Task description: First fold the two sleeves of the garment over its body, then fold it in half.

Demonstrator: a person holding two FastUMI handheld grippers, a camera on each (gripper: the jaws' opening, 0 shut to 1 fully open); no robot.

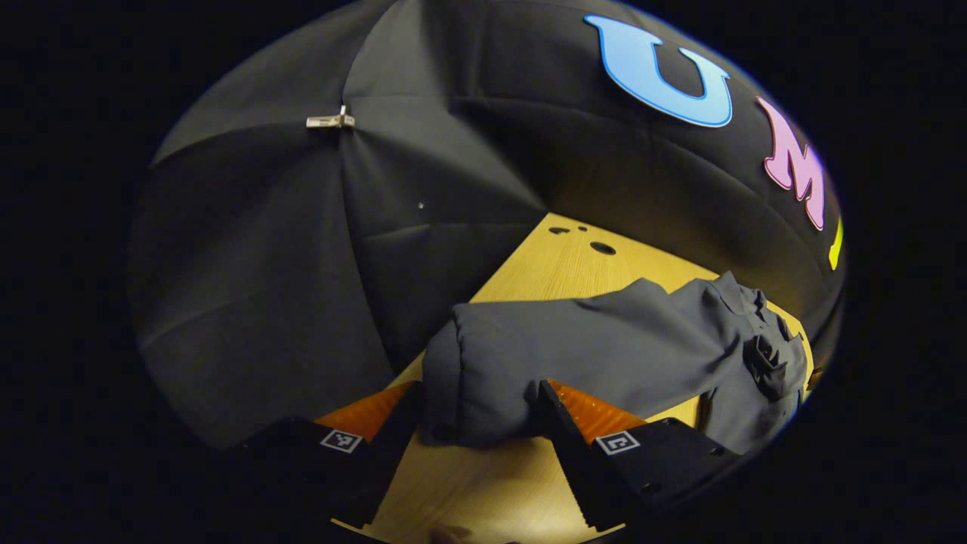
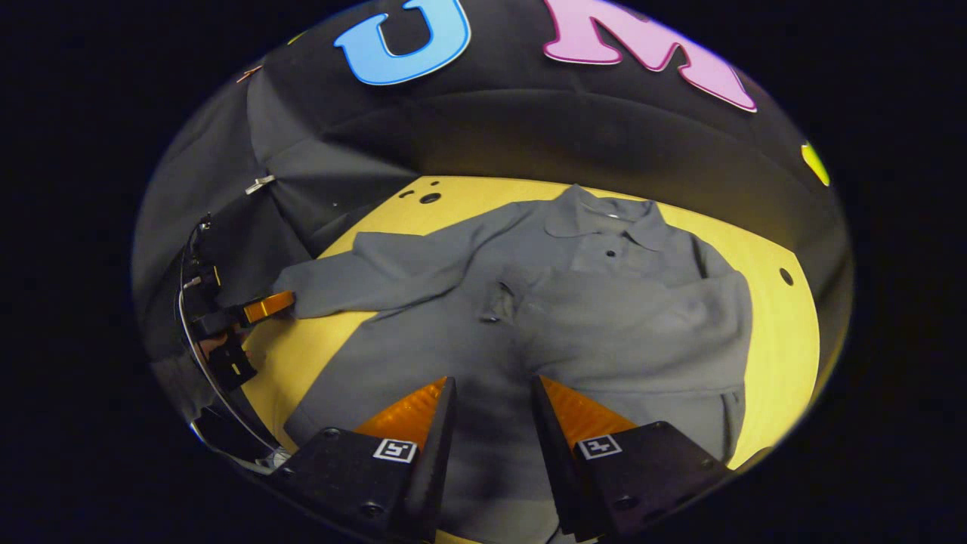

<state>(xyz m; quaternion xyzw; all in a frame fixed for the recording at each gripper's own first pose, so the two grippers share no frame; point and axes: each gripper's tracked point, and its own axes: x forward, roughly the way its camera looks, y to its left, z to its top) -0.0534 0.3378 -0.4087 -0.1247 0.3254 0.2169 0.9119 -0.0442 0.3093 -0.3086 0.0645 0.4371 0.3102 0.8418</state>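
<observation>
A grey collared shirt [image 2: 604, 332] lies front-up on the wooden table [image 2: 778, 332]. One sleeve [image 2: 642, 298] lies folded across the chest, its cuff near the middle. The other sleeve [image 2: 378, 276] stretches out flat toward the table's left edge. My left gripper [image 1: 480, 387] stands open with that sleeve's cuff [image 1: 461, 378] between its orange fingers, low over the table. In the right gripper view this left gripper [image 2: 261, 308] sits at the sleeve's end. My right gripper [image 2: 491, 393] hangs open above the shirt's lower body, nothing between its fingers.
Small round holes [image 2: 430, 198] mark the table's far corner, and another hole [image 2: 786, 276] lies right of the shirt. The black cloth wall closes in right behind the table, with a metal clip [image 1: 330, 120] on it. Bare wood [image 2: 302, 363] shows below the outstretched sleeve.
</observation>
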